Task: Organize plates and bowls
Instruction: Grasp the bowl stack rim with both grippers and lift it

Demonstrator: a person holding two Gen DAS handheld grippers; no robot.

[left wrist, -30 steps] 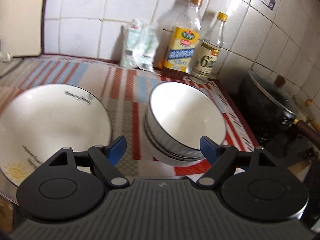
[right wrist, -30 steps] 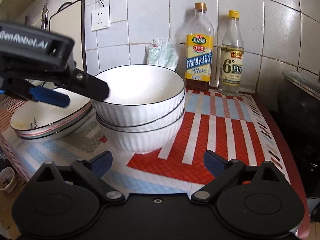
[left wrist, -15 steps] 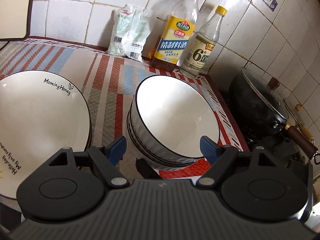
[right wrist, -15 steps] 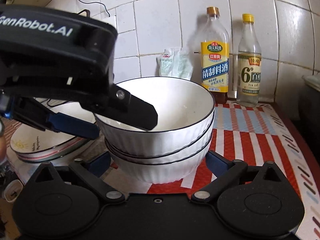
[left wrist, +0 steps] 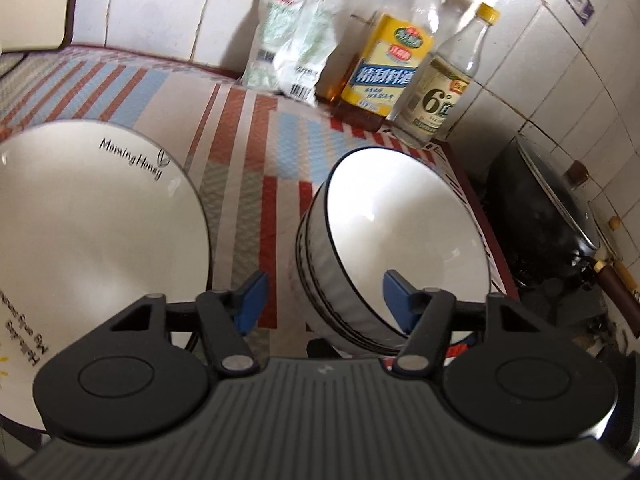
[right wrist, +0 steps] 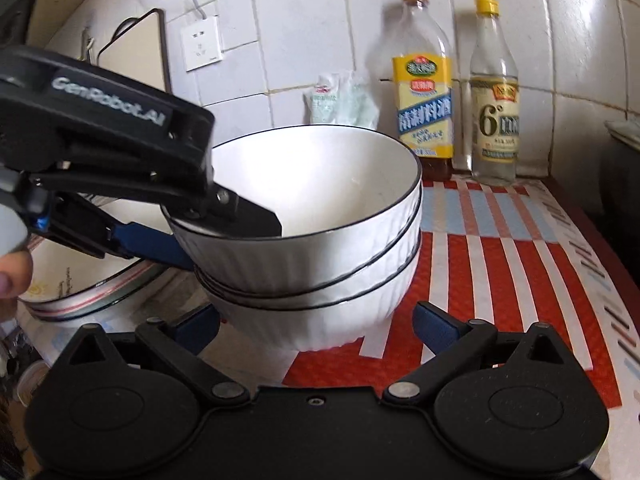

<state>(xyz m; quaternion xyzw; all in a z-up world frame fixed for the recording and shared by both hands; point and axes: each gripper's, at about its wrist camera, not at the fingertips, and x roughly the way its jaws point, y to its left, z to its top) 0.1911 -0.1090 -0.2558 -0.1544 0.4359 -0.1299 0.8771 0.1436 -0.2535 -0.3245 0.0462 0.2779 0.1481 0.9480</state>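
1. Stuff around: two bottles stood against the tiled wall at about 12 o'clock from the bowl stack (right wrist: pixel 320 240), a yellow-labelled bottle (right wrist: pixel 424 92) and a clear bottle (right wrist: pixel 494 96) with a yellow cap, with a crinkly plastic packet (right wrist: pixel 344 100) just left of them. A dark lidded wok (left wrist: pixel 548 216) sat off the table (left wrist: pixel 248 160) at 3 o'clock, well apart from the bowls.
2. The task's things: three nested bowls sat on the striped mat, and the plate stack (left wrist: pixel 92 232) lay at 9 o'clock from them, just beside.
3. The left claw (right wrist: pixel 224 228) straddled the near-left wall of the top bowl, one finger inside and the blue-padded one outside. It was closing in, and I couldn't see the pads pressing yet.
4. The right claw (right wrist: pixel 316 326) was released and spread wide, low in front of the bottom bowl at 6 o'clock, touching nothing.
5. Materials: the bowls were glossy white ceramic, ribbed outside, with thin dark rims. The top plate was smooth white with black lettering, and the mat was woven plastic in red, blue and white stripes.
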